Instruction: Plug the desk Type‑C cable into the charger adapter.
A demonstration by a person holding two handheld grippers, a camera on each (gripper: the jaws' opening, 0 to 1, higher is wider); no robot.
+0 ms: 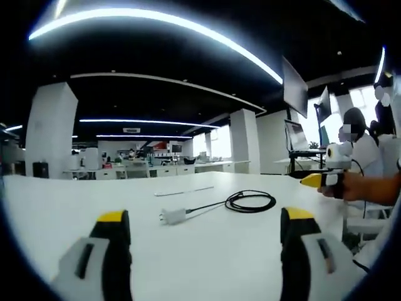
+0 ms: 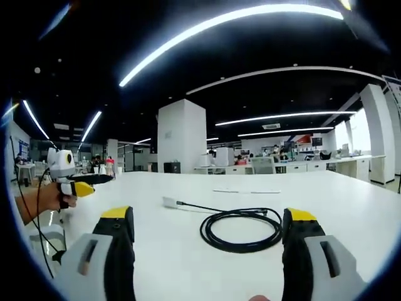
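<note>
both tongs, left (image 1: 204,235) and right (image 2: 208,233), gape wide, empty, above the cable (image 2: 241,229) and adapter (image 1: 173,216).

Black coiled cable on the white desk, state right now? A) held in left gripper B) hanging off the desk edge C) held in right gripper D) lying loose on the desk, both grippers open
D: the black coiled cable lies flat on the white desk, beyond the open, empty right gripper and left gripper.
</note>
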